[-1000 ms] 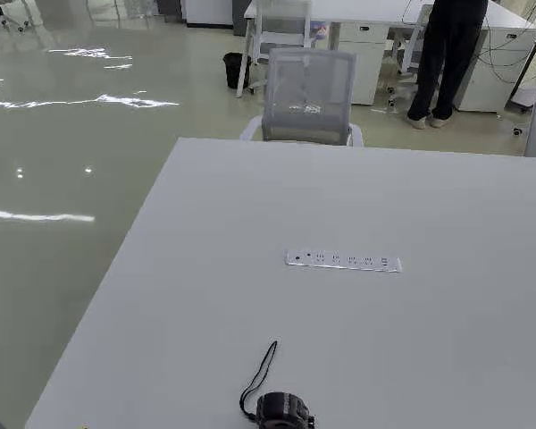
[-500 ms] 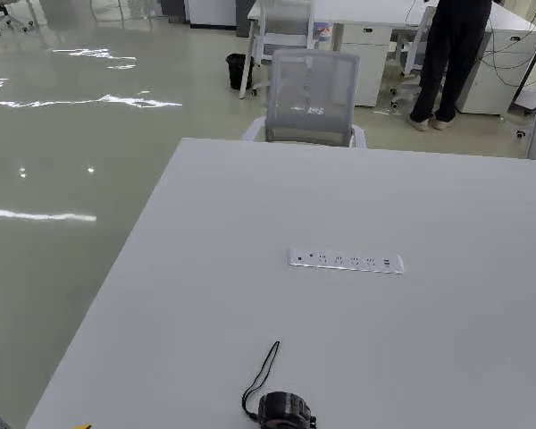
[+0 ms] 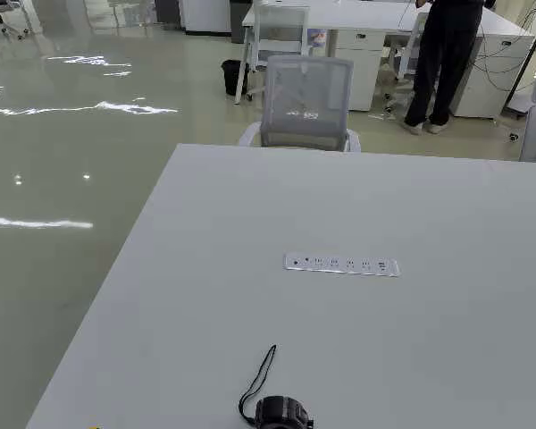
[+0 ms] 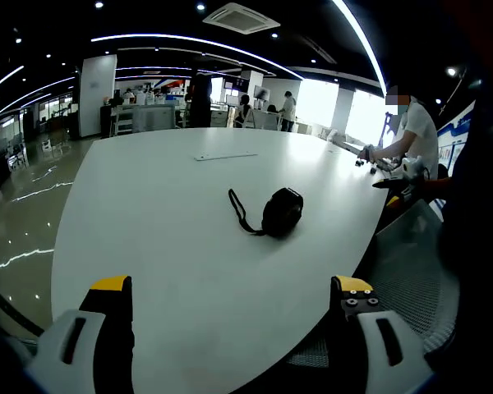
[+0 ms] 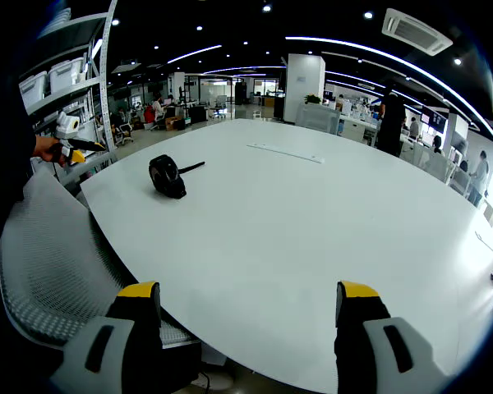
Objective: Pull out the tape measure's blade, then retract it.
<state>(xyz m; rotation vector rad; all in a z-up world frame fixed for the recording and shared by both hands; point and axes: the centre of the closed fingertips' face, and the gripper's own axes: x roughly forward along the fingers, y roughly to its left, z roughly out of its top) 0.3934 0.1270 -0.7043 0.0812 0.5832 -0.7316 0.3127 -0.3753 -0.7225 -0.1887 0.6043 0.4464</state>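
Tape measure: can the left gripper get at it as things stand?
Probably yes. The left gripper is open and aimed across the bare table toward the tape measure, with nothing standing between them.

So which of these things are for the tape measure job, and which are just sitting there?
For the job:
- tape measure
- left gripper, fingers open
- right gripper, fingers open

Just there:
- socket strip on the table
- grey chair
- black bin on the floor
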